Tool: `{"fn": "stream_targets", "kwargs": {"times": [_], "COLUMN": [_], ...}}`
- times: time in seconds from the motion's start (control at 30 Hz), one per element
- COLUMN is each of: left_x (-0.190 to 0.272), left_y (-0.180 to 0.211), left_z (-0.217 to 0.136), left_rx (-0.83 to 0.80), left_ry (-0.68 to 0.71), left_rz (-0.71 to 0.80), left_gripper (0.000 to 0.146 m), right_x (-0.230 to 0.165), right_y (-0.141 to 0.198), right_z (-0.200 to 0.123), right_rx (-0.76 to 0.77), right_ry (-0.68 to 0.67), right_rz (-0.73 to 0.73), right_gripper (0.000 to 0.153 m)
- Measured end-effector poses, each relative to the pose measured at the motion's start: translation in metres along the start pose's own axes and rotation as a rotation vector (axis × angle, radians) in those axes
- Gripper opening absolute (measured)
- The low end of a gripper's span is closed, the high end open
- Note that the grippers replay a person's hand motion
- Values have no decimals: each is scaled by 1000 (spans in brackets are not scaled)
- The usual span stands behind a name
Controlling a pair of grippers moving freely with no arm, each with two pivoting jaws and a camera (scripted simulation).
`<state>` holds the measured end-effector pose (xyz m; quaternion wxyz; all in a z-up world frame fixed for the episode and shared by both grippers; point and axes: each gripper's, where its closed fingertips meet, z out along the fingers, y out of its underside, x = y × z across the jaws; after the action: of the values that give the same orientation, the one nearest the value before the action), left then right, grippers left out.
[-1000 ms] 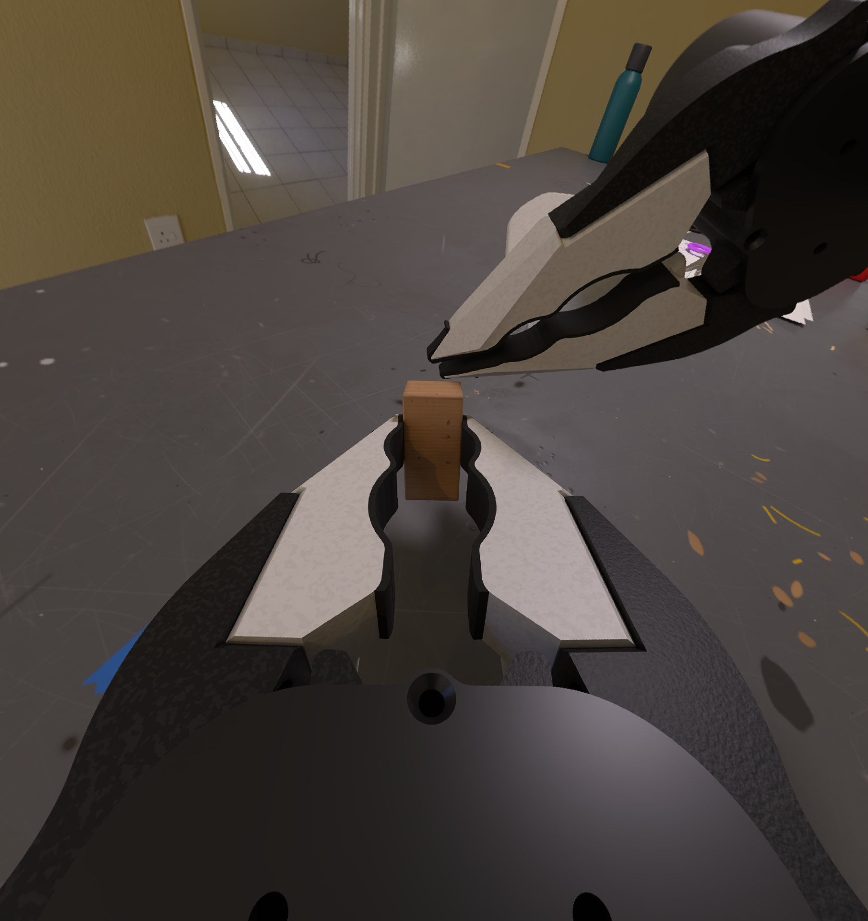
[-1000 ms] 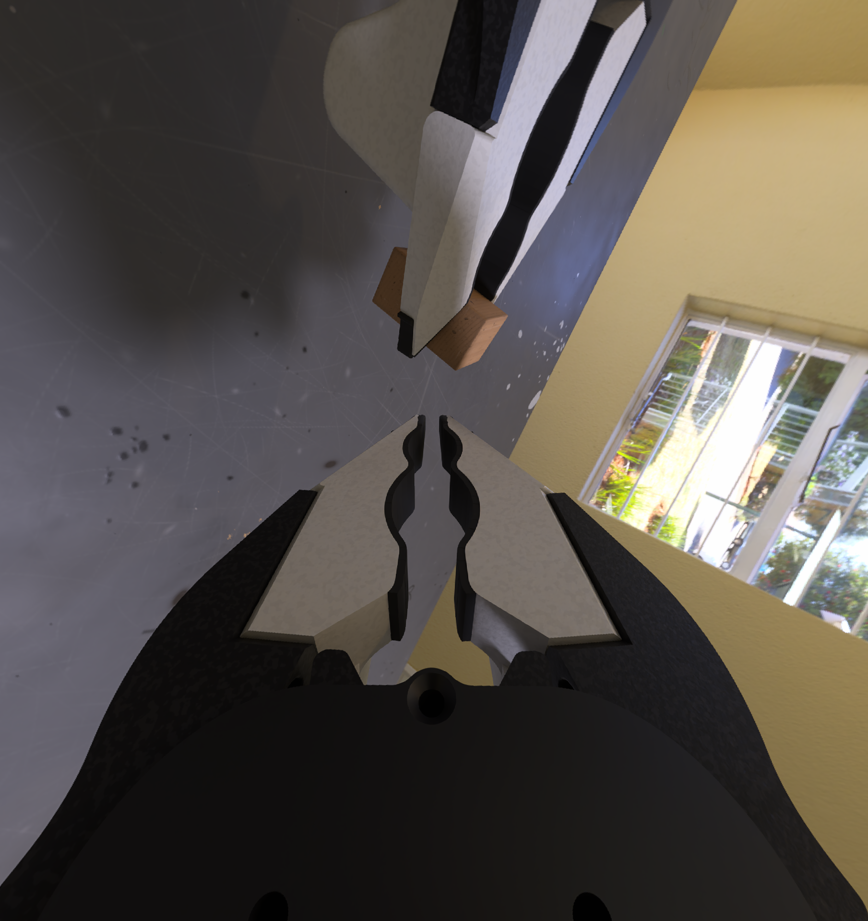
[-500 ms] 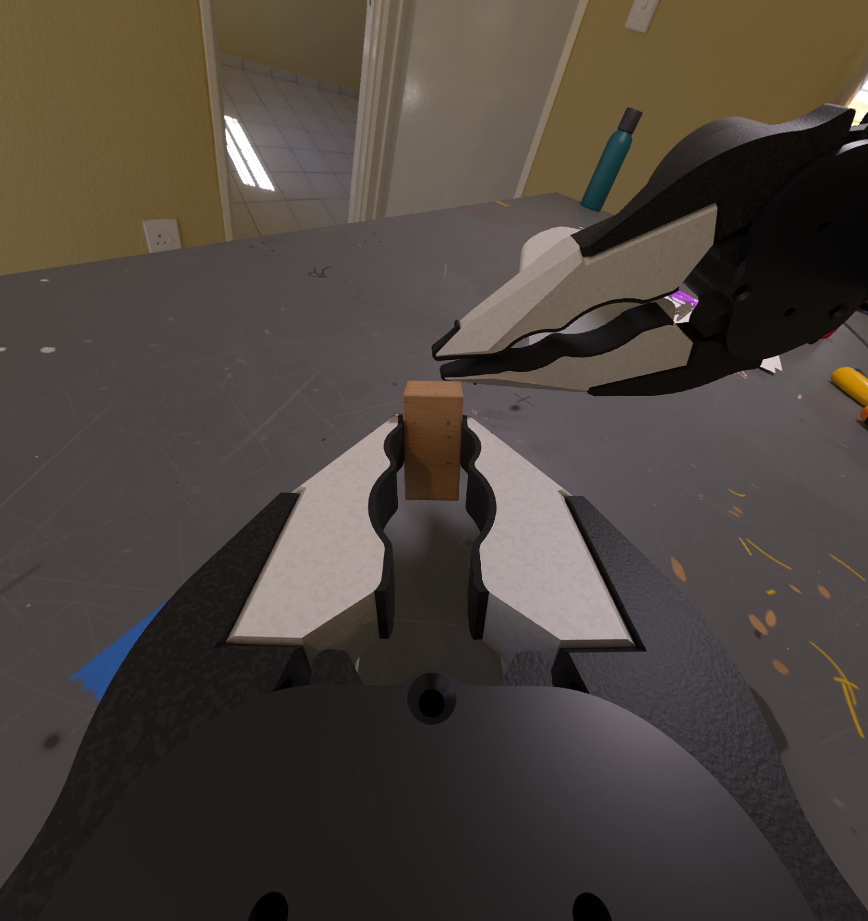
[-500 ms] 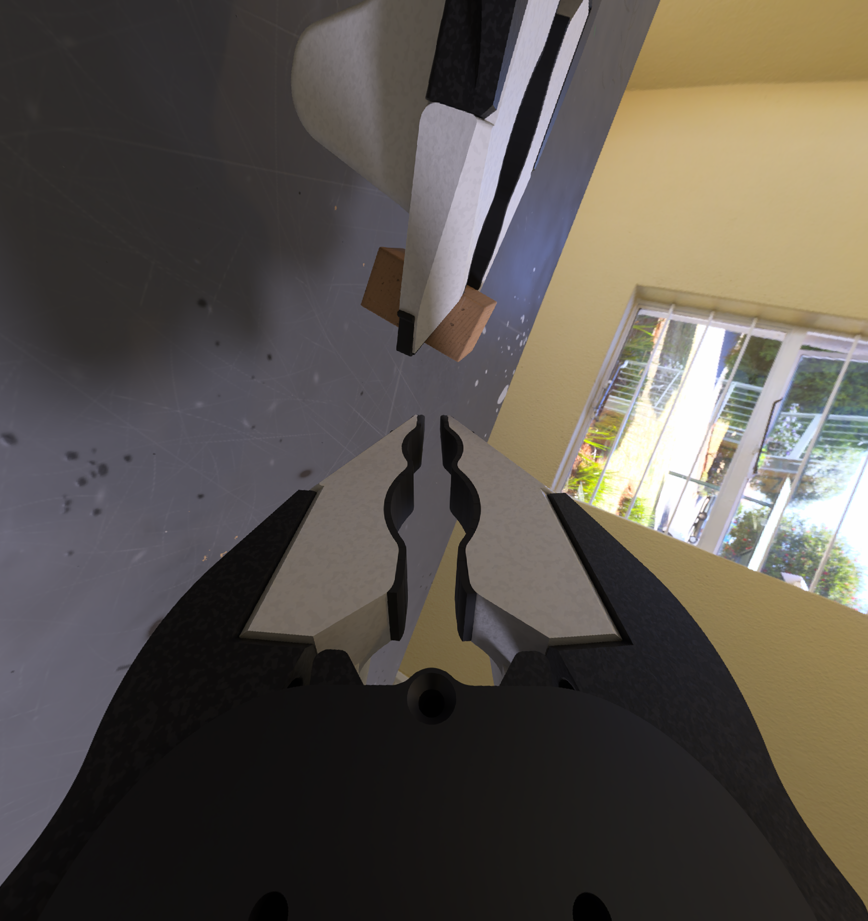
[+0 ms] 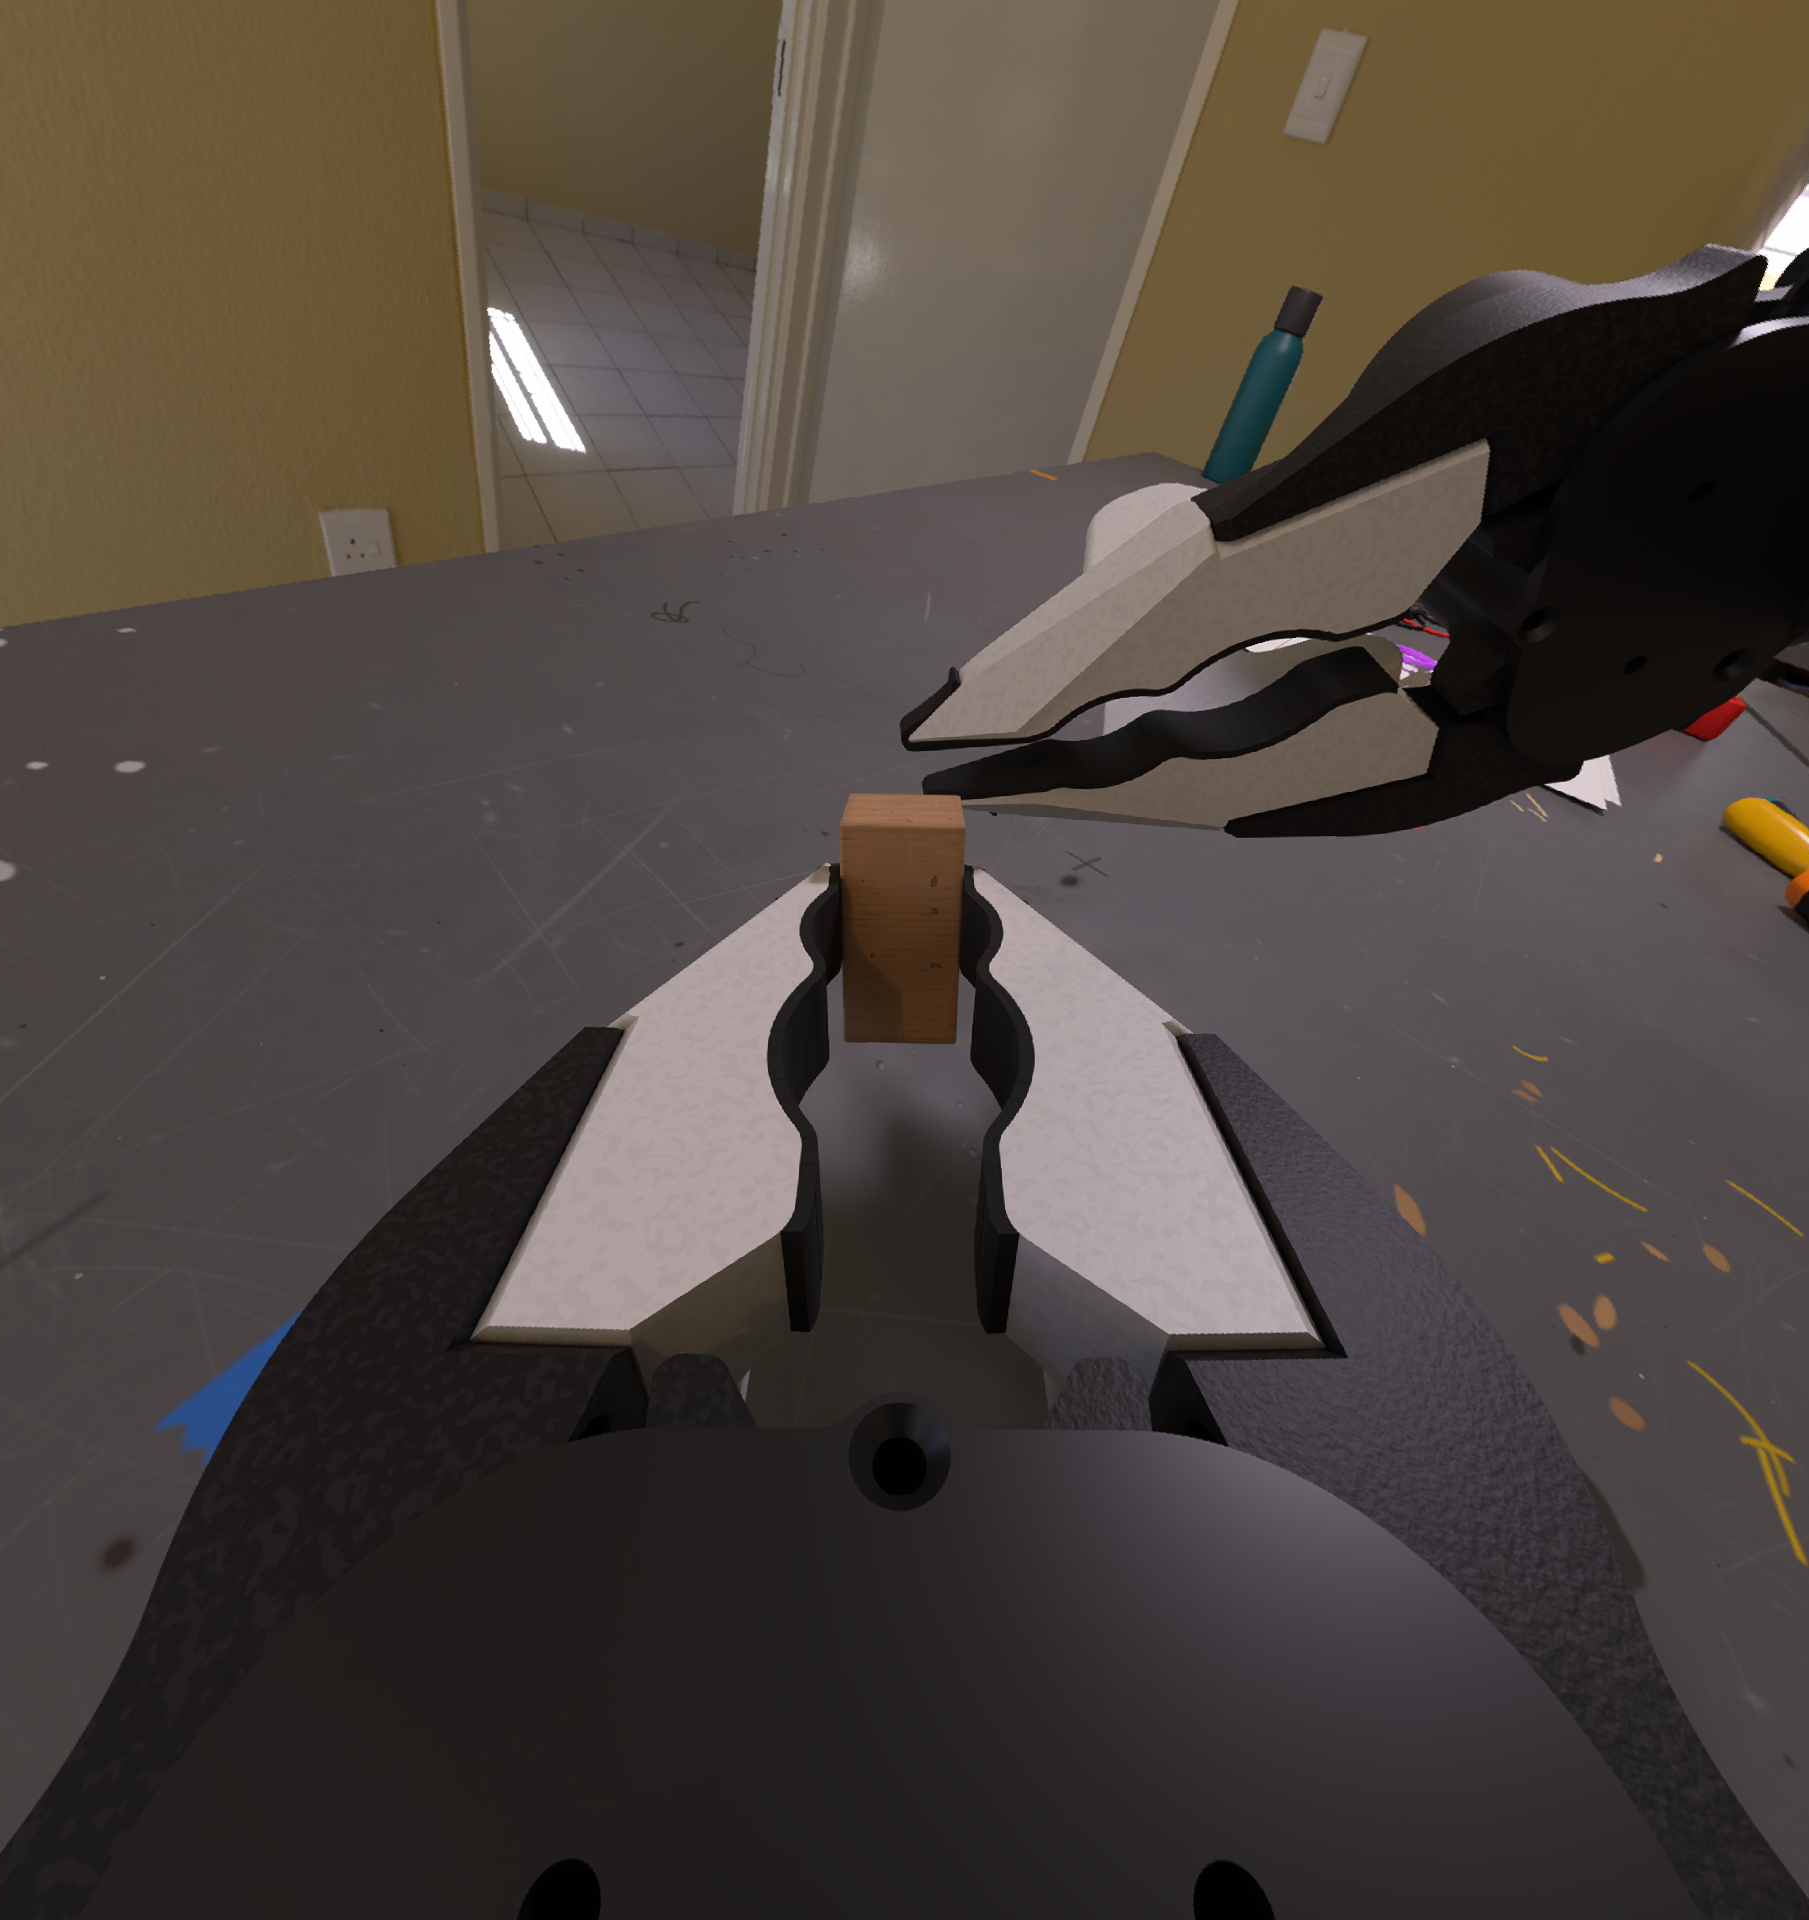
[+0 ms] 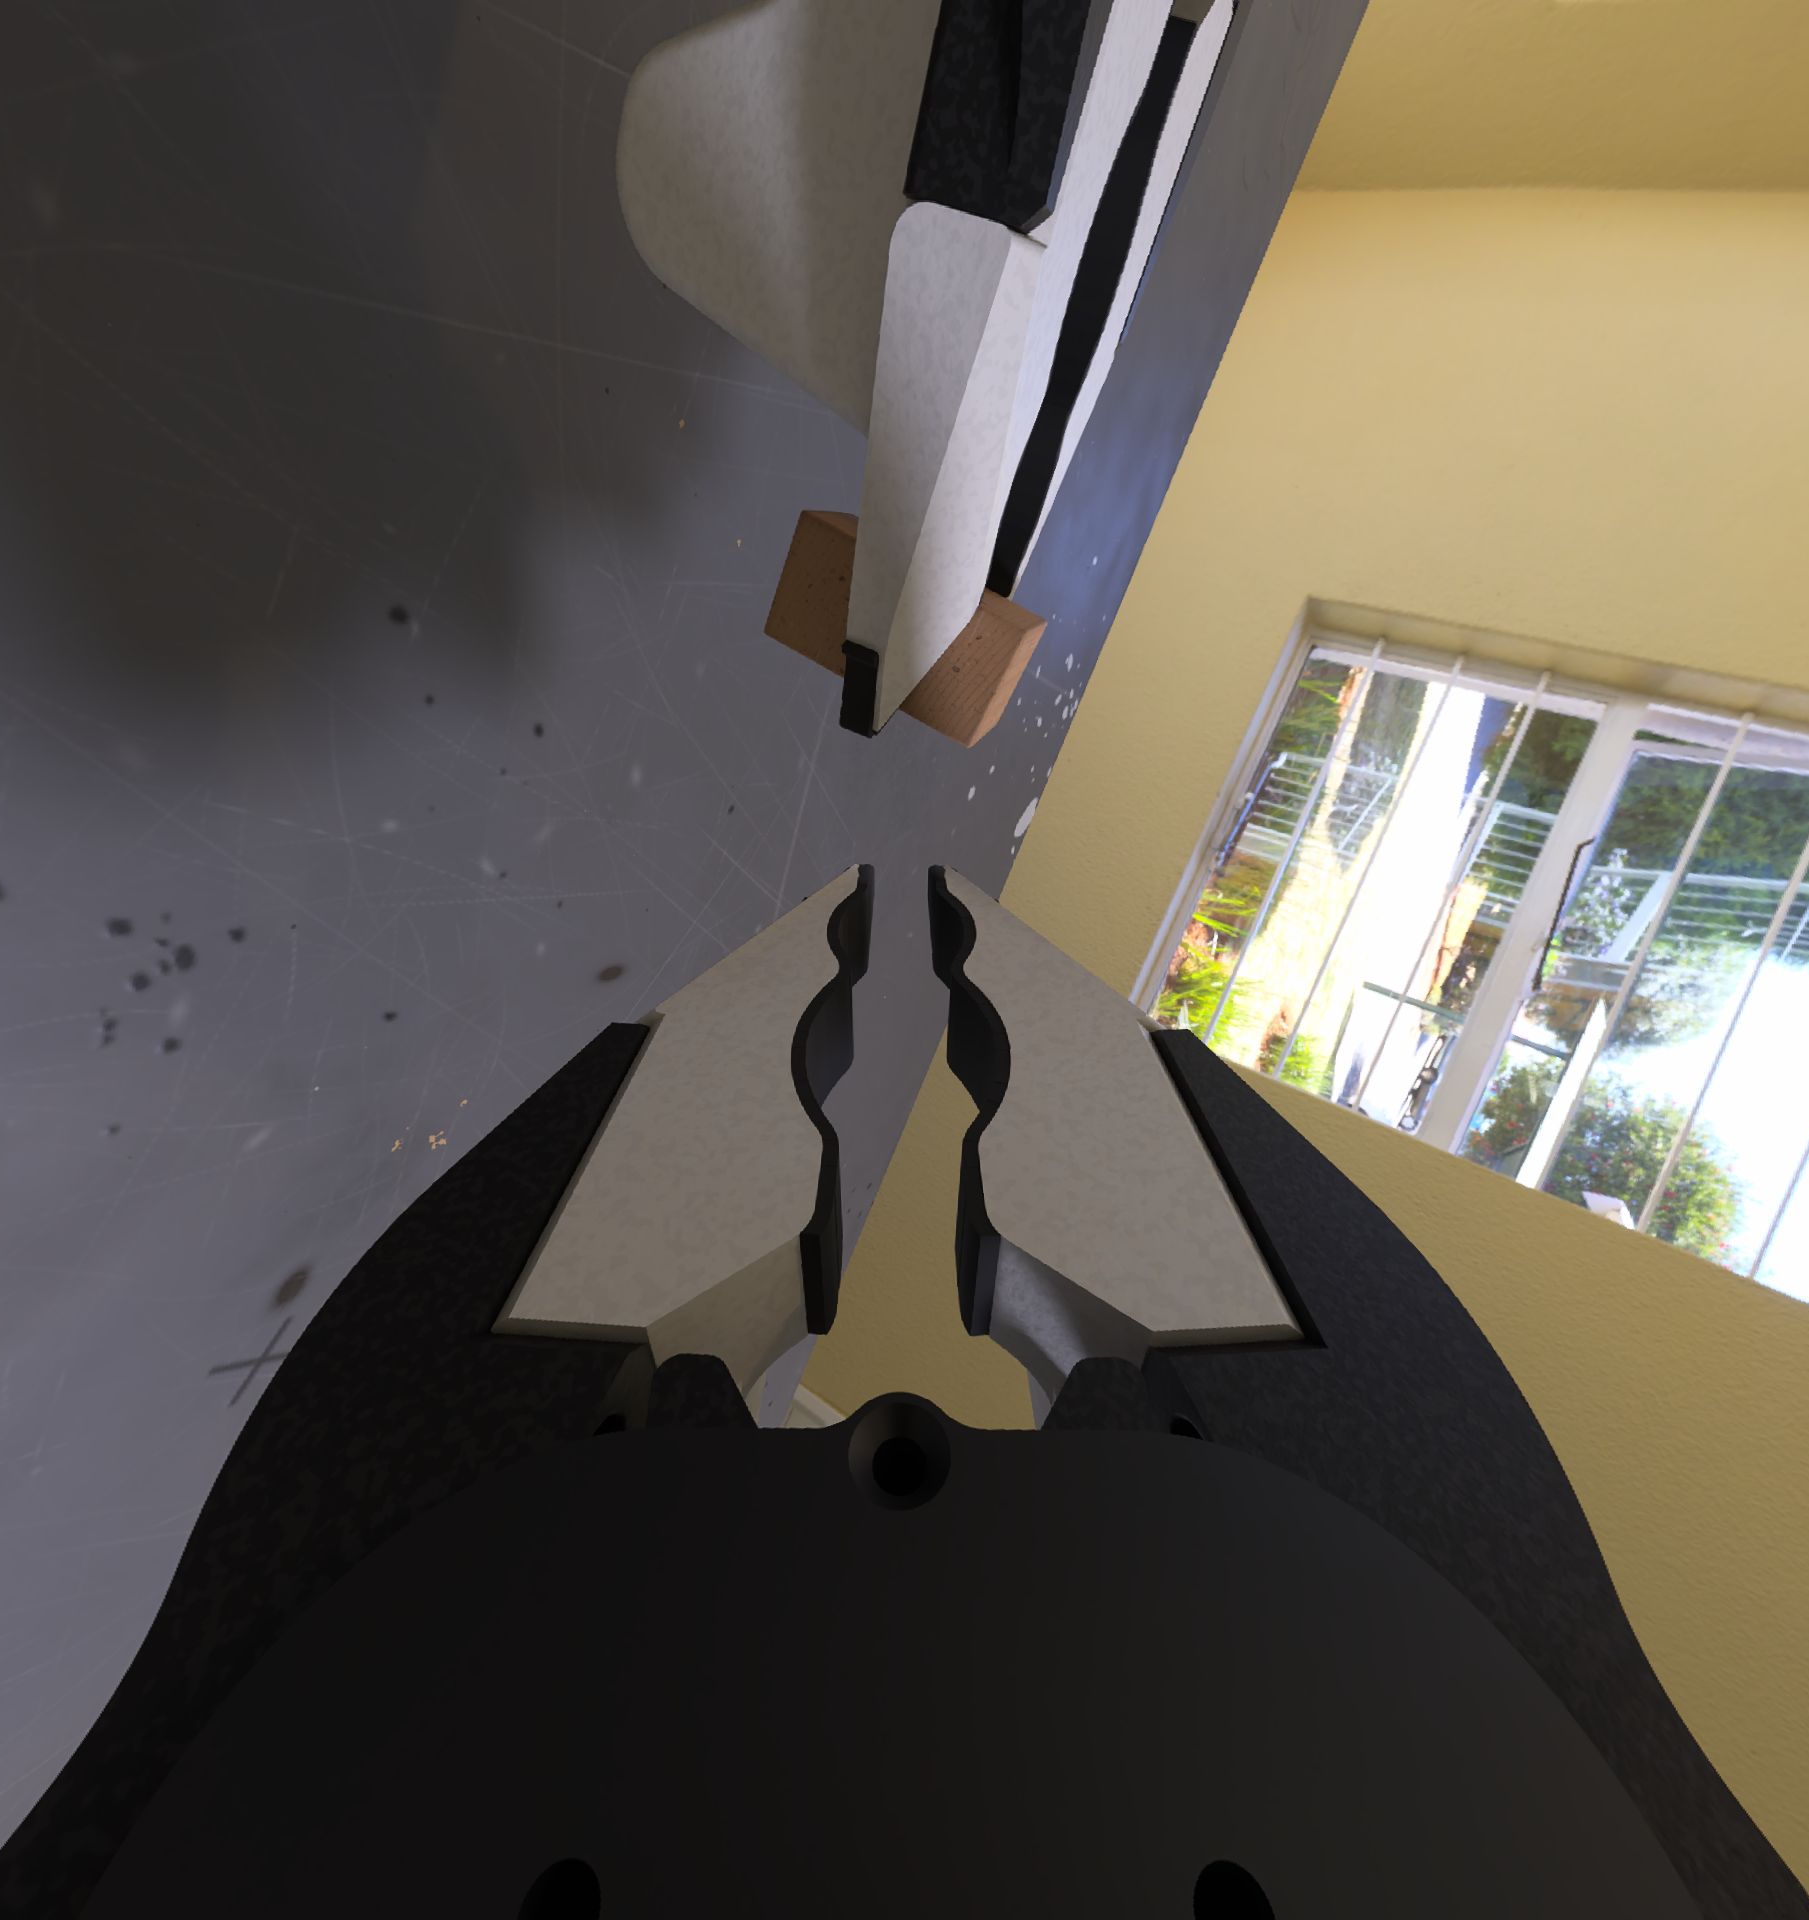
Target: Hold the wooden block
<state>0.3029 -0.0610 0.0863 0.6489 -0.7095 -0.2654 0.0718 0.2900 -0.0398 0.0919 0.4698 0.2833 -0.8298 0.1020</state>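
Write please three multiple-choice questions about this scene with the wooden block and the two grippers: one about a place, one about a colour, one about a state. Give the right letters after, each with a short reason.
1. Where is the wooden block?
A. flat on the table
B. between the left gripper's fingers
C. inside the right gripper

2. What colour is the bottle at the table's far edge?
A. teal with a dark cap
B. red
C. white

3. How does the right gripper stand?
A. shut on the block
B. slightly open and holding nothing
C. shut on the bottle

Answers: 1 B, the left gripper has a finger pressed on each side of the block, which is clear of the table. 2 A, its body is teal under a dark cap. 3 B, a narrow gap shows between its fingertips and the block sits beyond them.
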Motion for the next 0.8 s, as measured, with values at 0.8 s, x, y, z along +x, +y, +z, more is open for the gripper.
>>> {"fn": "stream_targets", "kwargs": {"times": [0.8], "left_x": [1], "left_y": [-6], "left_z": [-1], "left_rx": [40], "left_ry": [-16], "left_rz": [29], "left_gripper": [21], "right_x": [4], "right_y": [-1], "right_z": [-3], "right_rx": [-6], "right_ry": [14], "right_rz": [-13], "right_gripper": [12]}}
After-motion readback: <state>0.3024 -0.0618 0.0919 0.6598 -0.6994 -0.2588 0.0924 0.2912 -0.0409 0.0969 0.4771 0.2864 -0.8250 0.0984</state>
